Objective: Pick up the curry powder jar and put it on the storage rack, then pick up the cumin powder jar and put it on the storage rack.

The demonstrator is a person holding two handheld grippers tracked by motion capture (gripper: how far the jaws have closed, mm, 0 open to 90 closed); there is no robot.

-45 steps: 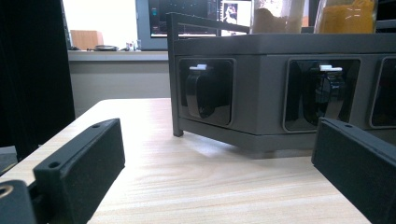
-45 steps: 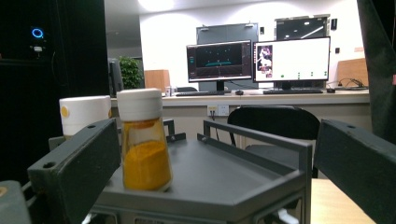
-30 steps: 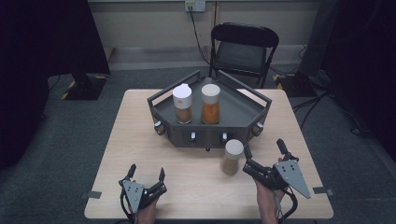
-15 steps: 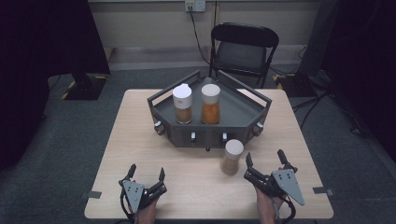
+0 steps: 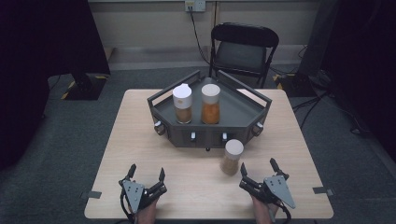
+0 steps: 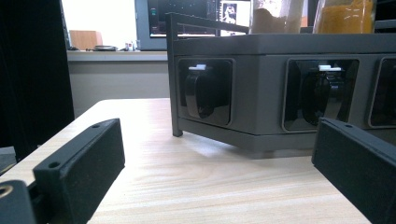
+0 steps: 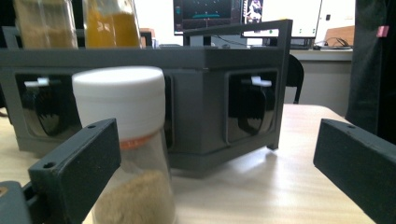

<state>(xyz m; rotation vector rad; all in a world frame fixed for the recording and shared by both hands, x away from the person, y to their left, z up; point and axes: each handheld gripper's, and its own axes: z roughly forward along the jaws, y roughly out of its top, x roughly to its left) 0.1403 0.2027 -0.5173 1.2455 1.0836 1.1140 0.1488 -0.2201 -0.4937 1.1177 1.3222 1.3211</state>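
No label shows on the spice jar (image 5: 232, 157) (white-capped, upright).

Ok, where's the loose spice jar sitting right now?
In the high view the loose spice jar stands upright on the table, just in front of the grey rack, ahead-left of the open right gripper.

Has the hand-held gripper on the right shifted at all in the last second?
Yes. The right hand-held gripper has drawn back toward the table's near edge, away from the white-capped jar of tan powder standing in front of the dark grey tray, which stayed put.
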